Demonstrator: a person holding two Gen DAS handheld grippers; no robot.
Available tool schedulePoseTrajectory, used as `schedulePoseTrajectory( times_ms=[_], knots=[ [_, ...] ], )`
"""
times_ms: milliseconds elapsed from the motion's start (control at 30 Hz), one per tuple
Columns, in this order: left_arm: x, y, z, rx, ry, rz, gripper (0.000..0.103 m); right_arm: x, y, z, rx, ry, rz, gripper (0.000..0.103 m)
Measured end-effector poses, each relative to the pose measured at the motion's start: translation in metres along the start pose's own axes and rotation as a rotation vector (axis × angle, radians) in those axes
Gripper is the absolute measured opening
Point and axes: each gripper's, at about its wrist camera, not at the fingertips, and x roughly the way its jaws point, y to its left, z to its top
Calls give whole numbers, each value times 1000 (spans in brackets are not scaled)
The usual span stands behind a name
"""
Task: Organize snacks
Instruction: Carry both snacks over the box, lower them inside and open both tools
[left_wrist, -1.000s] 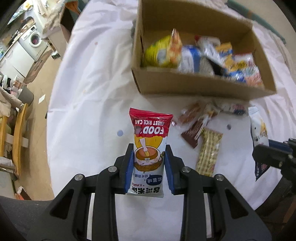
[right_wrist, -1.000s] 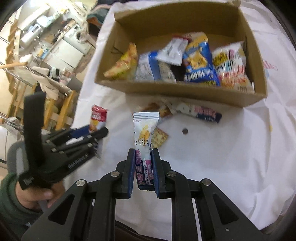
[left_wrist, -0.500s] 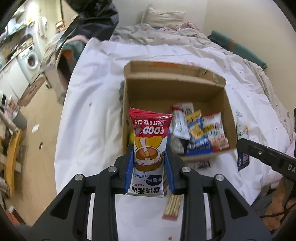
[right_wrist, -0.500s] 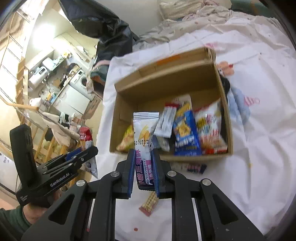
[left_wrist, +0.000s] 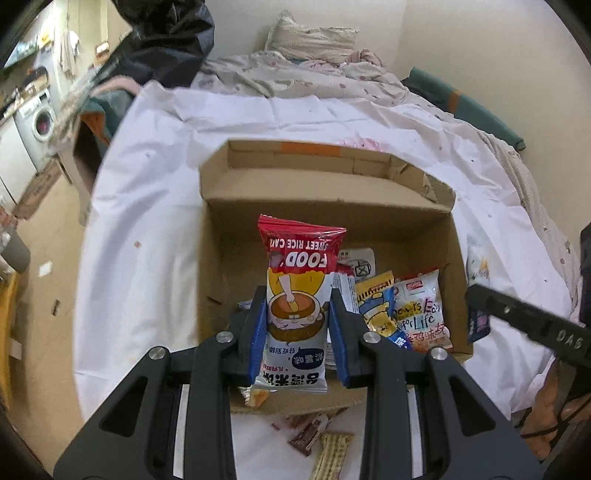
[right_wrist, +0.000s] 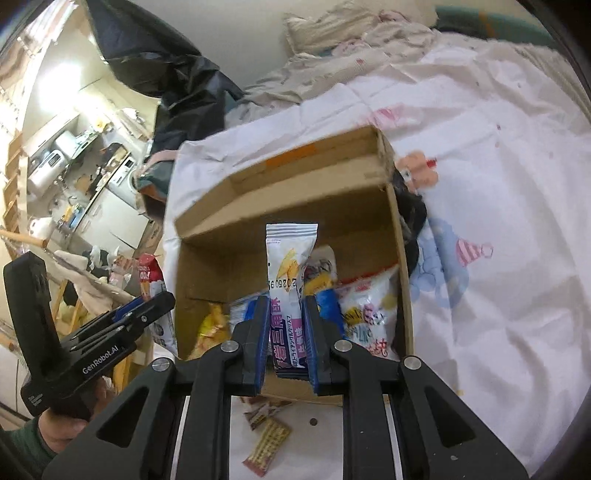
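My left gripper (left_wrist: 297, 336) is shut on a red, yellow and white sweet rice cake packet (left_wrist: 297, 295) and holds it upright above the near left part of the open cardboard box (left_wrist: 332, 206). My right gripper (right_wrist: 286, 339) is shut on a white and purple snack packet (right_wrist: 290, 288) and holds it upright above the box (right_wrist: 295, 188). Several snack bags (left_wrist: 413, 310) lie in the box. The left gripper also shows at the left of the right wrist view (right_wrist: 144, 310).
The box sits on a white sheet (left_wrist: 147, 221) over a bed. Loose snacks lie on the sheet in front of the box: a brown bar (left_wrist: 306, 437) and a checked cracker packet (left_wrist: 330, 458). A pillow (left_wrist: 314, 37) and rumpled bedding lie behind. The floor drops away at the left.
Both grippers have lifted with their packets from just above the sheet and moved forward over the box. The box now sits below and ahead of the packets.
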Motion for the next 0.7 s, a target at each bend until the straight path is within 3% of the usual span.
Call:
schedulePoseTrajectory(
  times_ms=[167,433,700],
  knots=[
    [27,3,-9,-22,65,-4,27,21,-3,-1,-6,55,-35,18],
    [27,-3,-5,-39,42,-32,27,36,-4,-3,-8,105,-45,19],
    [28,-8,-6,-9,34,-14,27,46,-2,-5,10,146,-52,19]
  ],
)
